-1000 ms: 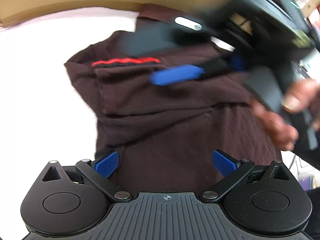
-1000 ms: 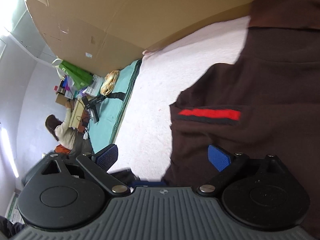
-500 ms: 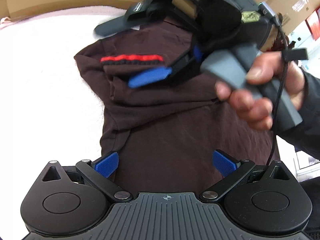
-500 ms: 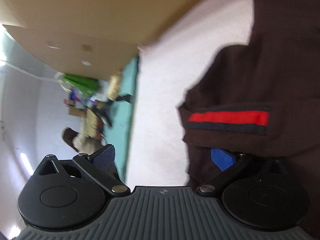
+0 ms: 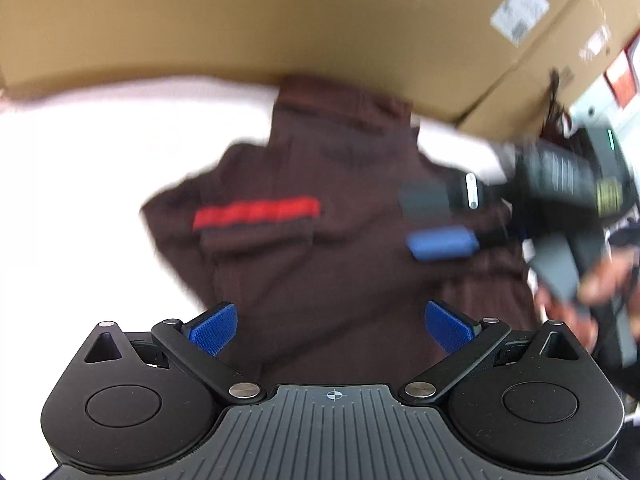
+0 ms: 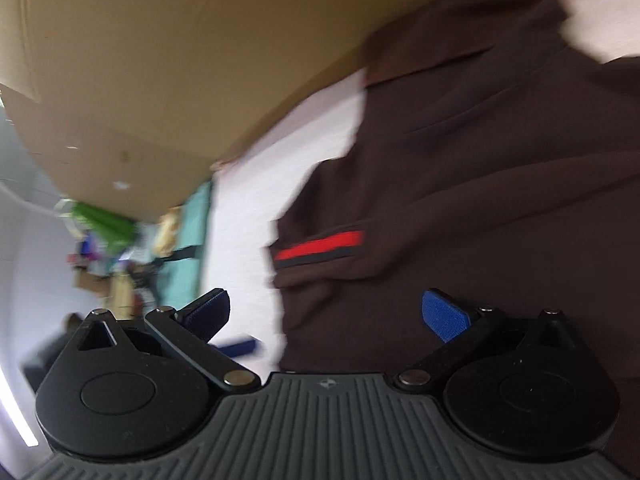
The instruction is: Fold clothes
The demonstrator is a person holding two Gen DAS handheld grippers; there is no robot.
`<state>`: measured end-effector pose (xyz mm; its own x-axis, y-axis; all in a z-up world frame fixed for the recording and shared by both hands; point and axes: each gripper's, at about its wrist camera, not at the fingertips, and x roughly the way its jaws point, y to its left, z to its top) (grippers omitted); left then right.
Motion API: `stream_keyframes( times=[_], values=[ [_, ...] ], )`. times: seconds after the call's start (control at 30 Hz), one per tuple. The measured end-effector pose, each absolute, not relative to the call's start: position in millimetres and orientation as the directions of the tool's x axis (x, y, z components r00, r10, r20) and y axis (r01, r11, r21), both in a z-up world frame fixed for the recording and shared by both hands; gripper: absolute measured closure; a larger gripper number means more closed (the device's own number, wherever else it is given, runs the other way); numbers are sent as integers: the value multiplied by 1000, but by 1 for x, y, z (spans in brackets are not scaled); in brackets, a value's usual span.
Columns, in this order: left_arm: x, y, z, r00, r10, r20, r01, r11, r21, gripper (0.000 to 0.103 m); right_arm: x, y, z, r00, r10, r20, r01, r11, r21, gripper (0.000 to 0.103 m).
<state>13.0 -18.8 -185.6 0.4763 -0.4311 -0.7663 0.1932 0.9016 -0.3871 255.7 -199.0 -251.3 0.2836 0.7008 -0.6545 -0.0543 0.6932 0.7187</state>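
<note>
- So there's a dark brown short-sleeved polo shirt (image 5: 320,216) spread out on a white cloth-covered table (image 5: 72,184), collar up toward the far edge, right against the big tan cardboard box (image 5: 280,16) that sits along that edge.
- One sleeve is folded in over the body of the shirt; its red-and-black striped cuff band (image 5: 256,213) lies flat on the chest area, nearer the left edge of the table in the left wrist view.
- The left gripper (image 5: 332,324) has its blue-padded fingers spread wide apart with nothing between them, hanging over the lower part of the shirt. Can't tell if the pads actually touch the fabric.
- The right gripper (image 6: 326,316) is also wide open and empty. Its right pad sits over the brown fabric just below the striped band, and the left pad is off the shirt's side, over the bare white table.
- In the left wrist view the right gripper shows up blurry on the right side of the shirt, held in a person's hand (image 5: 592,292).
- Past the table's side edge in the right wrist view there's a blurred teal surface (image 6: 192,248) and some green clutter, too smeared to make out.
</note>
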Motion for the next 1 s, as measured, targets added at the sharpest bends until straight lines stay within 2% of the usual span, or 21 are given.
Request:
stream_keyframes(
  times=[0.2, 0.3, 0.4, 0.5, 0.57, 0.67, 0.77, 0.87, 1.0],
  values=[
    [72, -29, -205, 450, -524, -723, 94, 833, -545, 0, 216, -225, -255, 307, 599, -740, -48, 786, 616, 1],
    [90, -36, -221, 412, -526, -744, 39, 826, -562, 0, 194, -202, -253, 285, 530, -798, -178, 848, 499, 1],
    [90, -27, -231, 423, -554, -717, 8, 794, -609, 0, 177, -179, -250, 289, 442, -849, -316, 881, 351, 1],
    [84, -13, -237, 429, -582, -691, -17, 760, -650, 0, 171, -177, -241, 320, 440, -839, -350, 878, 327, 1],
    [79, -7, -238, 433, -586, -685, -22, 753, -658, 0, 172, -188, -232, 386, 452, -805, -333, 881, 335, 1],
    [69, -4, -237, 441, -581, -684, -13, 758, -652, 0, 186, -201, -233, 450, 372, -812, -275, 923, 271, 1],
    [63, -2, -233, 445, -547, -709, -8, 789, -614, 0, 202, -206, -255, 371, 305, -877, -249, 943, 222, 0],
    [58, 5, -229, 460, -512, -725, -40, 804, -593, 0, 191, -206, -262, 333, 286, -899, -303, 935, 185, 0],
    [49, 15, -221, 491, -482, -726, -66, 811, -582, 0, 173, -203, -263, 365, 259, -894, -339, 931, 132, 0]
  ],
)
